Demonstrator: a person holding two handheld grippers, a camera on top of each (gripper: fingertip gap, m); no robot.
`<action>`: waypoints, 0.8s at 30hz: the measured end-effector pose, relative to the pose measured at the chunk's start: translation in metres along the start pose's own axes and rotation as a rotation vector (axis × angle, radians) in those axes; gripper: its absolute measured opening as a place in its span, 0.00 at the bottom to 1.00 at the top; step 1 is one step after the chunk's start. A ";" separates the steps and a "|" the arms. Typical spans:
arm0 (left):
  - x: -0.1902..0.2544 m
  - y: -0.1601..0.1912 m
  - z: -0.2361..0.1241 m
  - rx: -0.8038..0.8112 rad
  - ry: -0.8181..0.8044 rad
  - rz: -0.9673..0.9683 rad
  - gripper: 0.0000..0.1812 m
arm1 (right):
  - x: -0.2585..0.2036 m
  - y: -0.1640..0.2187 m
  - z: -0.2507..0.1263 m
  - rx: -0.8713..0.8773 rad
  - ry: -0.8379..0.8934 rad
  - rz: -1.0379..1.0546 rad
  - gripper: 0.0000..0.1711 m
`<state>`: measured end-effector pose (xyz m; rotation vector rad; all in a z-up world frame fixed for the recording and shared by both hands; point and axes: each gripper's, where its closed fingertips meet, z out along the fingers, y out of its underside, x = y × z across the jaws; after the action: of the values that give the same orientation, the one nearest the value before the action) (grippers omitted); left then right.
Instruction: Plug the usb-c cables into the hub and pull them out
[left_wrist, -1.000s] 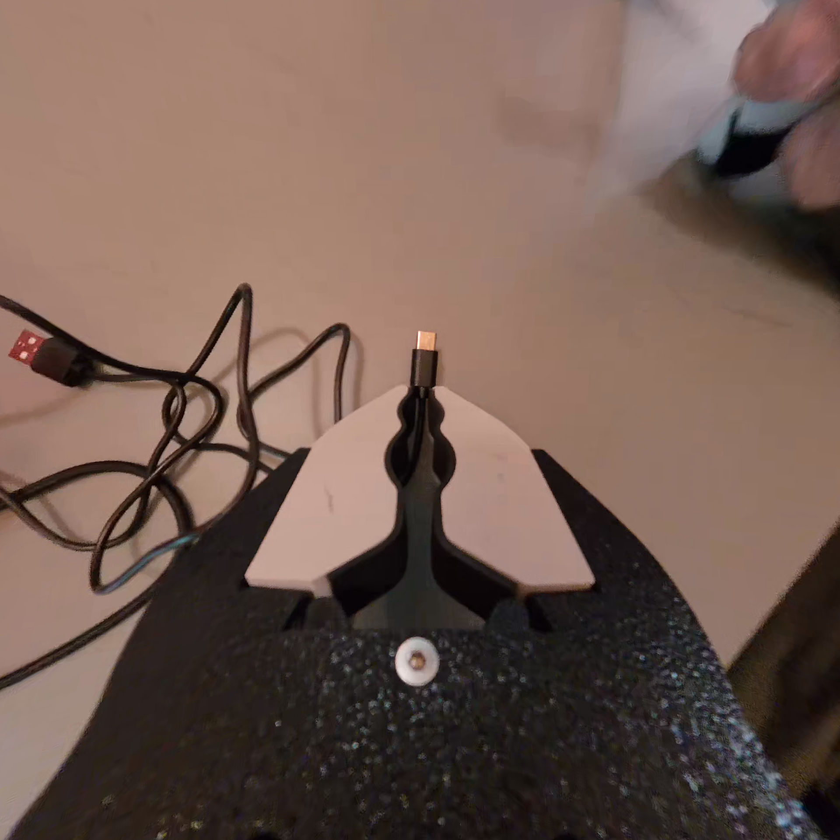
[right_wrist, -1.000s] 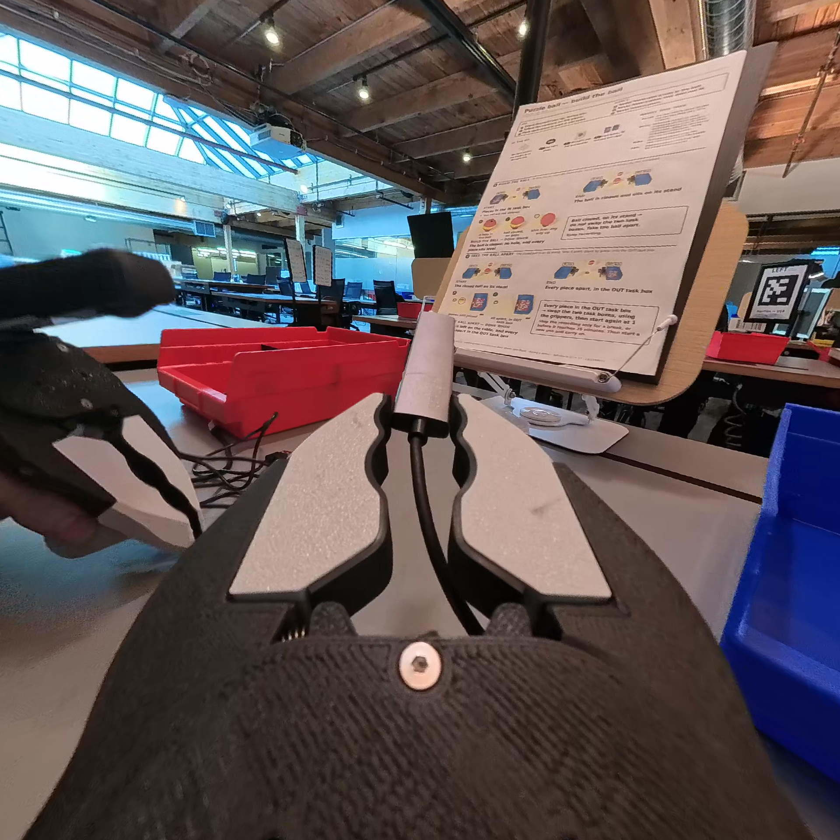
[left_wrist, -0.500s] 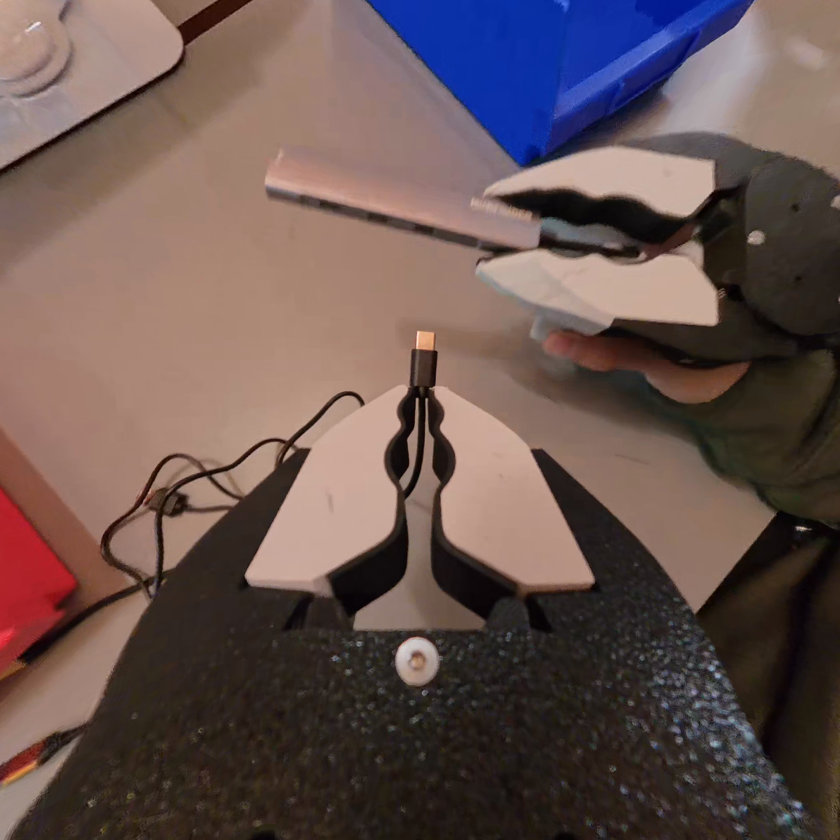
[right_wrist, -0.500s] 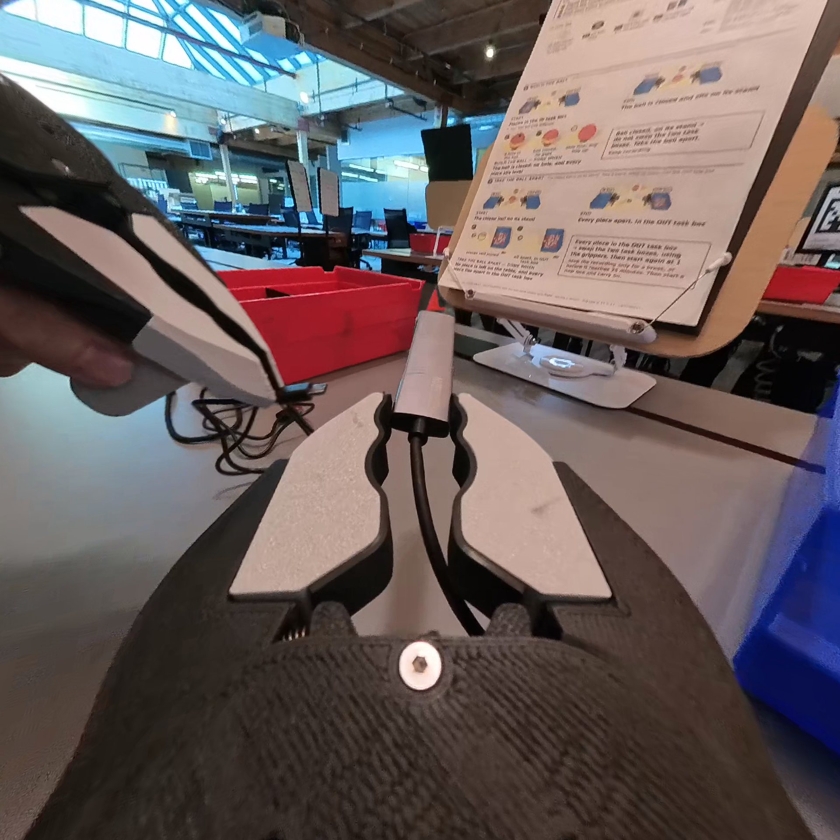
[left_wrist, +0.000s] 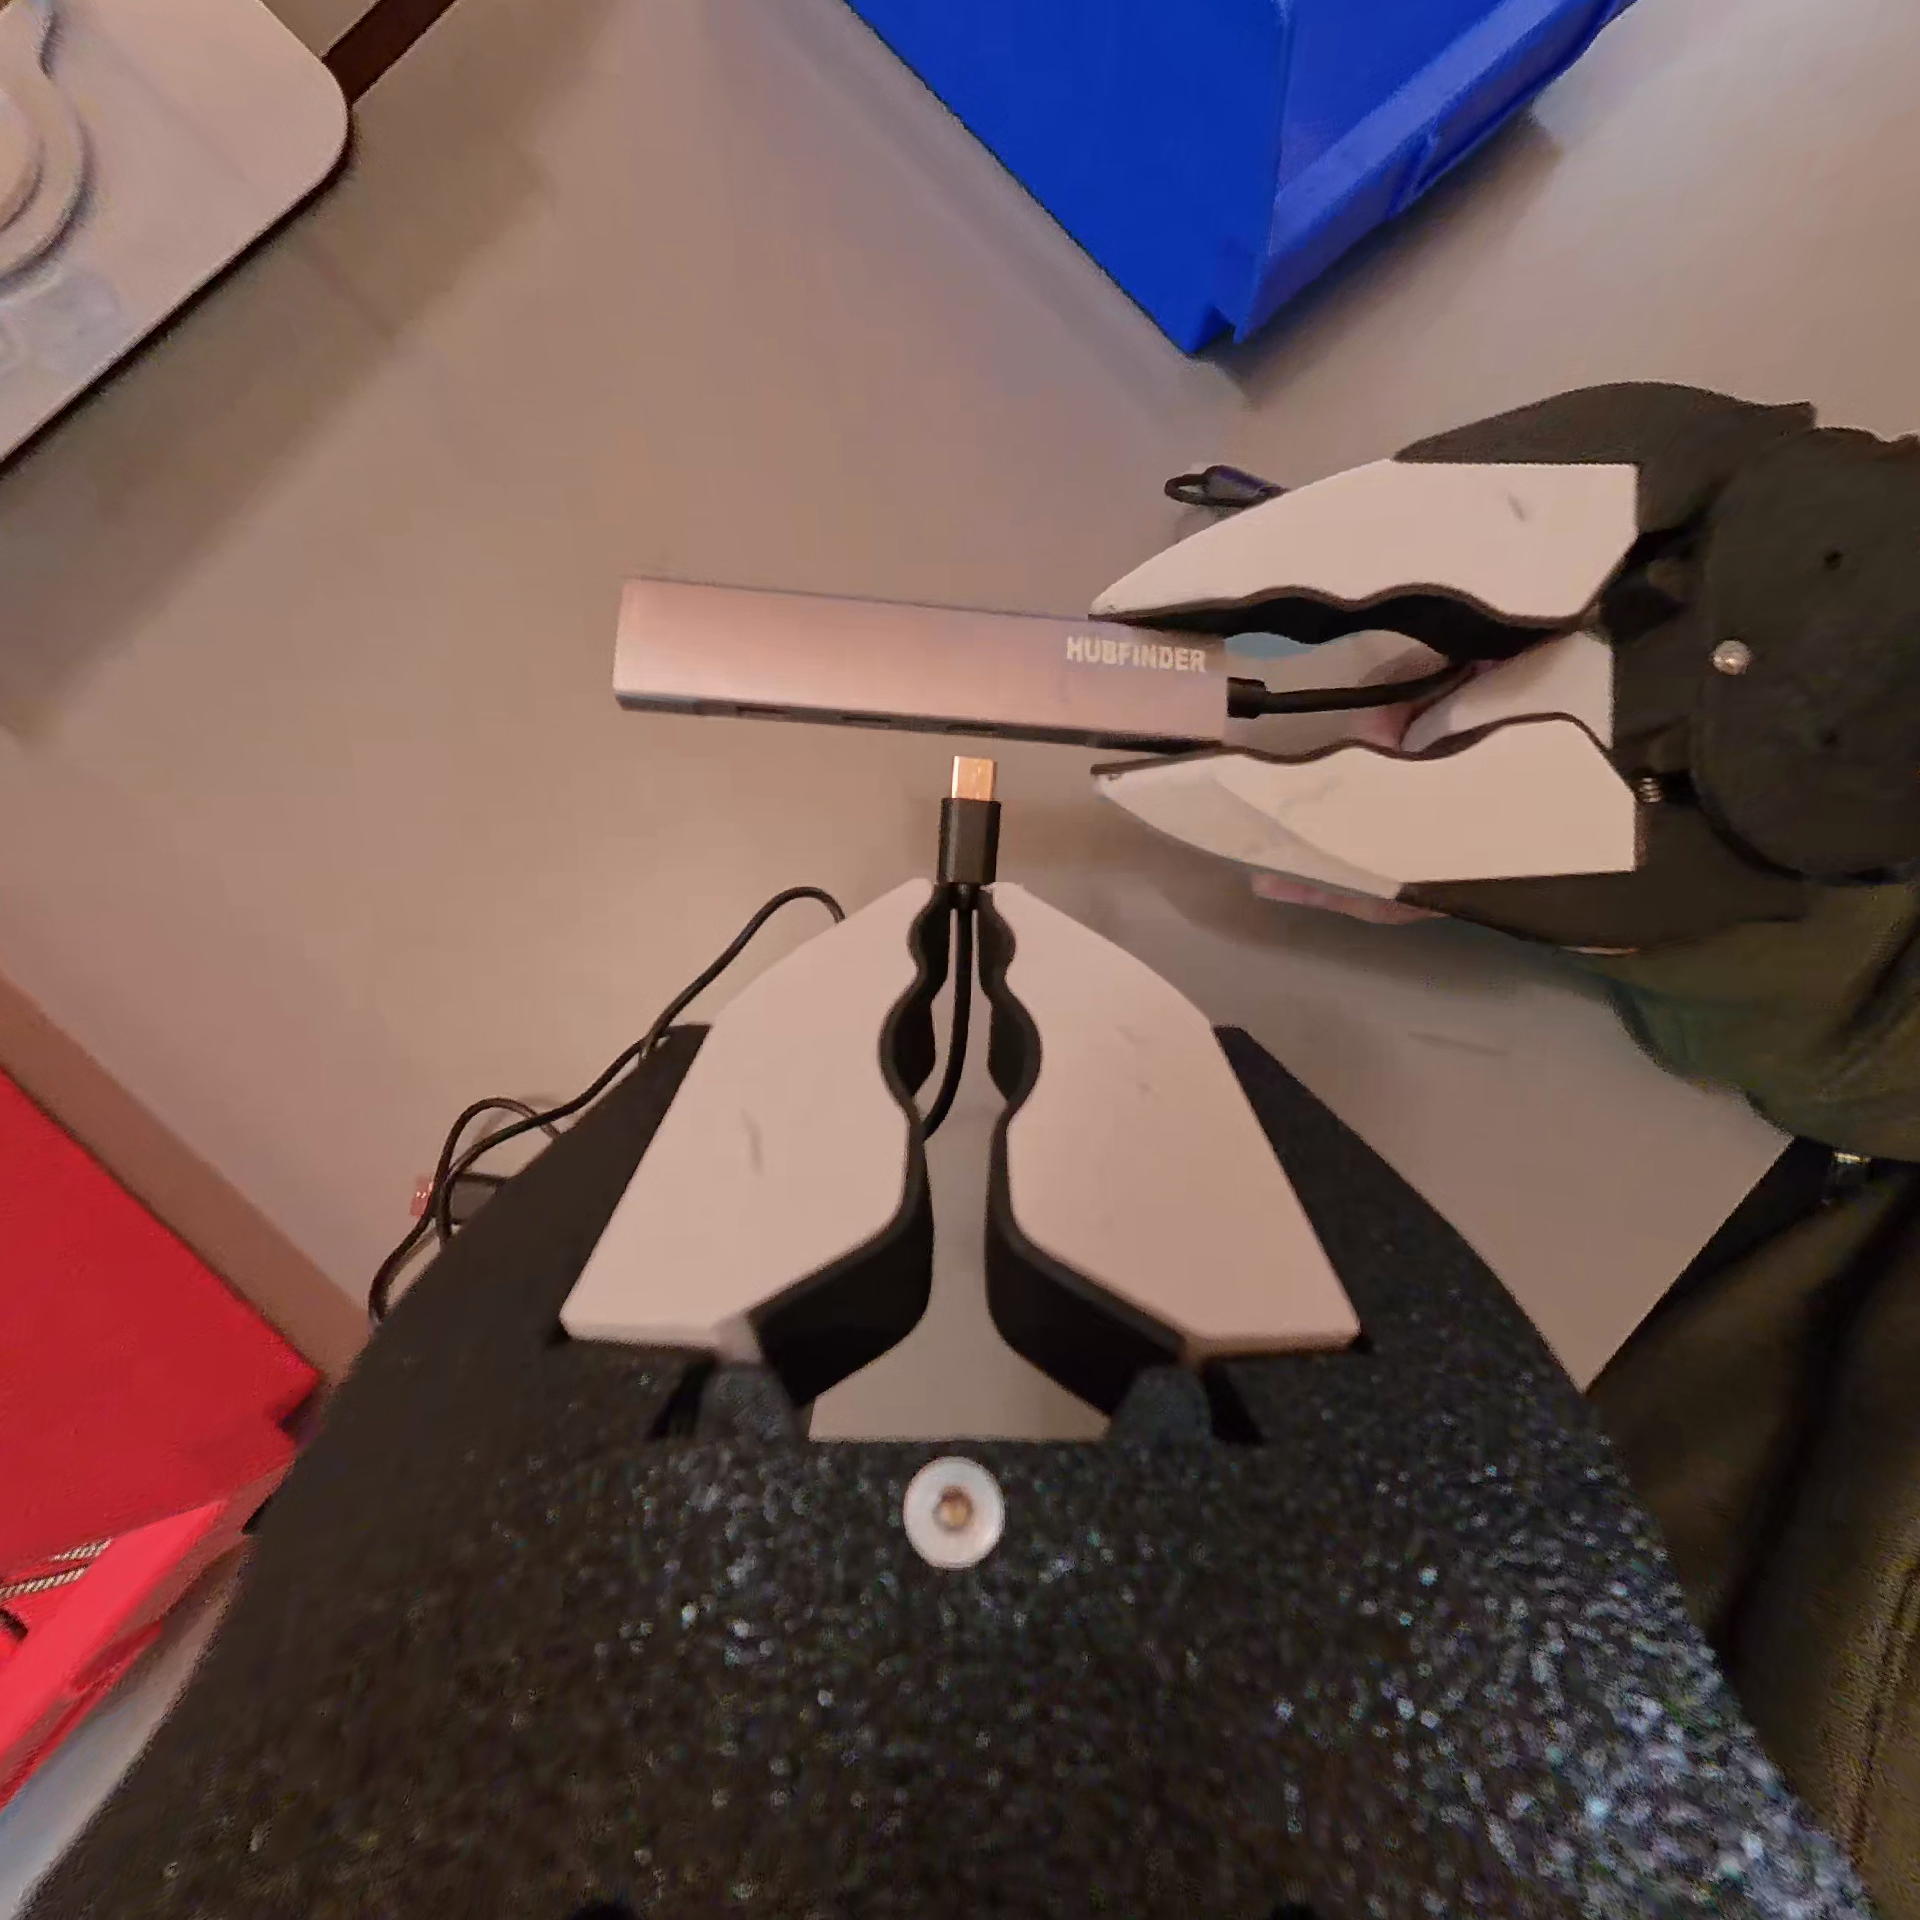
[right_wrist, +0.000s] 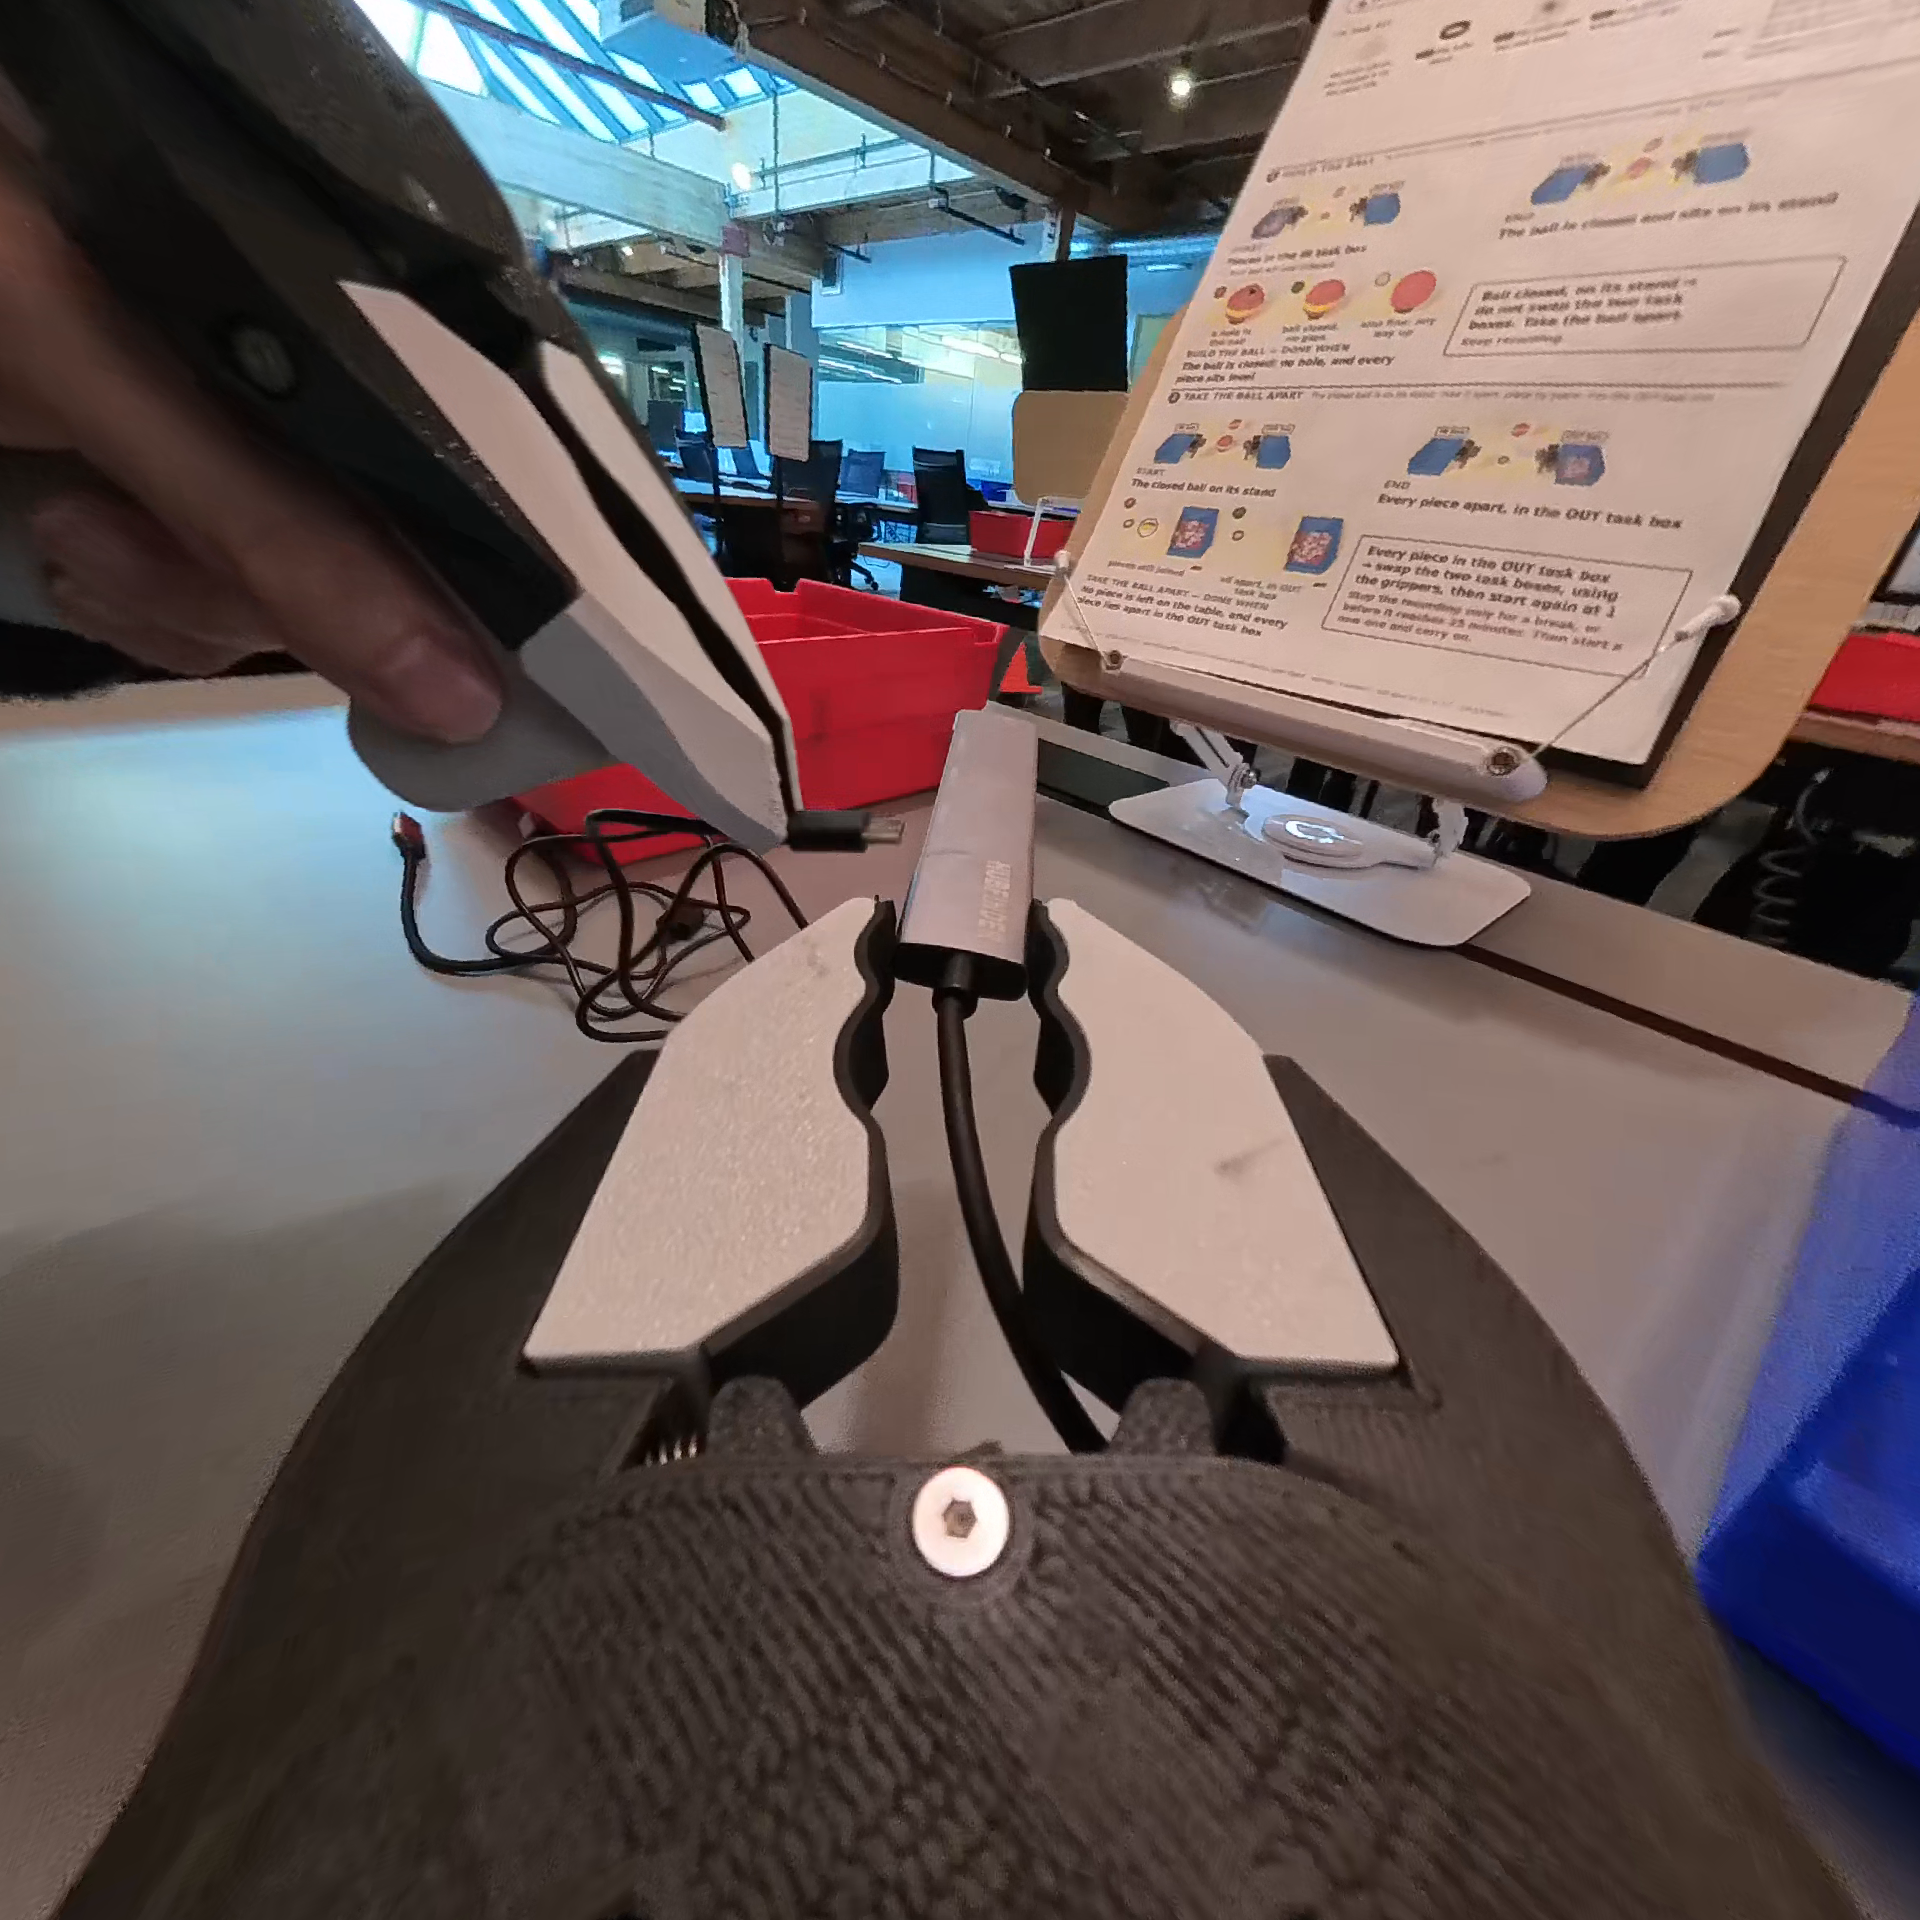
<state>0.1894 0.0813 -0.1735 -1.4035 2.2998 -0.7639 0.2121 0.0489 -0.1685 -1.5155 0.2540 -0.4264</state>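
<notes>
My left gripper is shut on a black USB-C cable; its metal plug sticks out past my fingertips. My right gripper is shut on the near end of a grey hub, which it holds in the air above the table. In the left wrist view the hub lies crosswise just beyond the plug, with a small gap between the plug tip and the hub's side ports. In the right wrist view the plug points at the hub's left side, close to it.
A tangle of black cable with a red USB plug lies on the grey table. A red bin stands behind it, a blue bin to the right, and an instruction sheet on a stand at the back.
The hub has levelled out and come nearer to the plug. My left gripper has closed in on the hub's side, so the gap between plug and ports has shrunk.
</notes>
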 end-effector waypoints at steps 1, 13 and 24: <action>-0.001 0.001 0.001 -0.004 -0.003 0.003 0.02 | -0.002 -0.001 0.000 0.004 -0.004 -0.022 0.14; -0.002 0.008 -0.006 -0.005 -0.005 0.009 0.02 | -0.014 0.001 0.002 0.001 -0.021 -0.130 0.14; 0.000 0.008 -0.008 0.032 -0.004 -0.005 0.02 | -0.015 0.001 0.002 -0.002 -0.022 -0.143 0.14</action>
<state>0.1796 0.0866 -0.1718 -1.3968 2.2716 -0.7944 0.1996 0.0575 -0.1712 -1.5448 0.1292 -0.5226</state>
